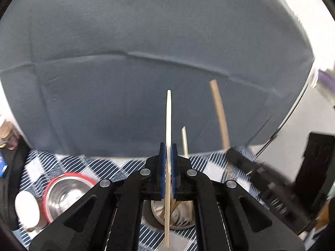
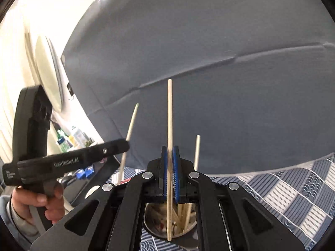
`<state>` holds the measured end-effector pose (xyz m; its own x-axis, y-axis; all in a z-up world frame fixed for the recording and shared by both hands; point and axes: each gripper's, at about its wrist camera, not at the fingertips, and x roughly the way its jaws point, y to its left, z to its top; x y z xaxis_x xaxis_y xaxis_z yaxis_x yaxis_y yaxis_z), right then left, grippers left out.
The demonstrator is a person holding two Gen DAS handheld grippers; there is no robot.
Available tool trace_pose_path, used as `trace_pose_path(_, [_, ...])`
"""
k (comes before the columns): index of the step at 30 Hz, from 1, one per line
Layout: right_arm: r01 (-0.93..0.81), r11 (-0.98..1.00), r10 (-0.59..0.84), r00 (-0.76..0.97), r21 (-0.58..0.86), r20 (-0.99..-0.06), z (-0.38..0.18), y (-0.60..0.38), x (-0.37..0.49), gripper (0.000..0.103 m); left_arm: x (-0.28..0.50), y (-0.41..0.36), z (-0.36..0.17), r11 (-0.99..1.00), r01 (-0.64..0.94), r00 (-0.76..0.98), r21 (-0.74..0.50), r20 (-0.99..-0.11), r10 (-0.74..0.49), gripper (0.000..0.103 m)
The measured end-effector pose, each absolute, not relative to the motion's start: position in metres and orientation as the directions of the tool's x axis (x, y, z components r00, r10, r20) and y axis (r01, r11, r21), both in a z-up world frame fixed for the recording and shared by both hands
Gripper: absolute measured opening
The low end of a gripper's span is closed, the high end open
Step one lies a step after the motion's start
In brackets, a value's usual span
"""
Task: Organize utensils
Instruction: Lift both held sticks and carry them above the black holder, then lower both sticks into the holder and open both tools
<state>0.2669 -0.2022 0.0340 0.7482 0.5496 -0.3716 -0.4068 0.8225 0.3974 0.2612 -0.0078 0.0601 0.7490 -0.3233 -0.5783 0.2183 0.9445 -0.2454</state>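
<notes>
Each tool grips one chopstick upright above the metal utensil cup.

The left tool (image 1: 167, 167) is clamped on a pale chopstick (image 1: 168, 125), its lower end hanging over the metal cup (image 1: 159, 213) on the striped cloth (image 1: 69, 163). The right tool (image 2: 170, 171) pinches a wooden chopstick (image 2: 169, 115) whose tip reaches the cup (image 2: 153, 228), where other chopsticks (image 2: 195, 152) stand just right of it.
</notes>
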Motion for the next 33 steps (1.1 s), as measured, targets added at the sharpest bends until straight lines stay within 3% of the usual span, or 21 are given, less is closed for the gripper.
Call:
trace_pose_path(16, [-0.466,0.813,0.570,0.760,0.349,-0.313,-0.015,-0.180,0.278,0.005,0.264,-0.004,0.019,0.885,0.329,0.828,-0.330,-0.349,-0.438,0.005])
trace_pose_path(33, [-0.482,0.839,0.542,0.778,0.252,-0.318,-0.050,-0.170,0.250,0.005,0.236,-0.016,-0.028,0.892,0.353,0.821,-0.280,-0.364,-0.439,0.005])
